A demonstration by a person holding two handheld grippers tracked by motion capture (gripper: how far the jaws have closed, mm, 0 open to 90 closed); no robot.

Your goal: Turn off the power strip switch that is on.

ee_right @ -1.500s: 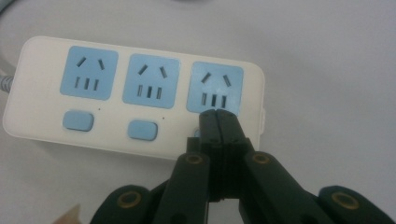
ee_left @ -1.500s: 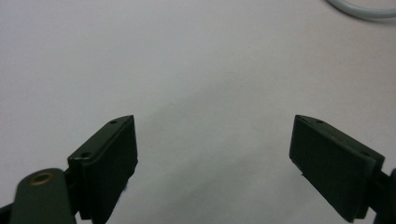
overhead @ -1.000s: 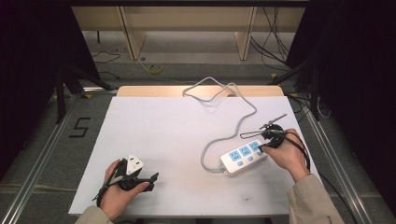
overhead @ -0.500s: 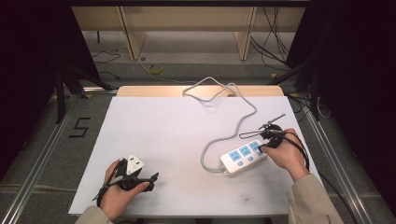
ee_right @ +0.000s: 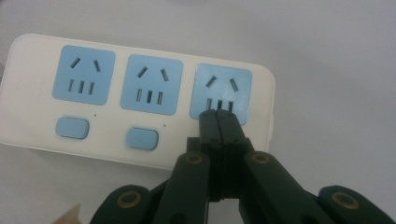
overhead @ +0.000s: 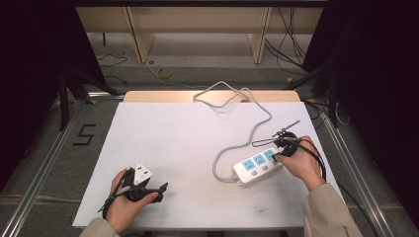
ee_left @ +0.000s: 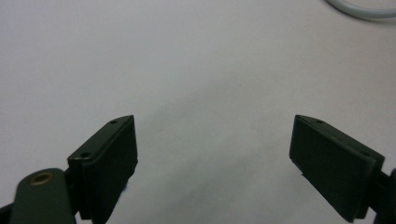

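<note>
A white power strip with three blue sockets lies on the right of the white table. Its grey cable curls away toward the far edge. My right gripper is shut, with nothing held. In the right gripper view the closed tips of the right gripper rest on the lower edge of the rightmost socket of the power strip and hide whatever lies below it. My left gripper sits near the front left edge. In the left gripper view the left gripper is wide open over bare table.
A loop of the grey cable crosses the top right corner of the left gripper view. Two blue buttons sit under the other sockets. A wooden strip borders the far side of the table, with dark floor and metal rails around it.
</note>
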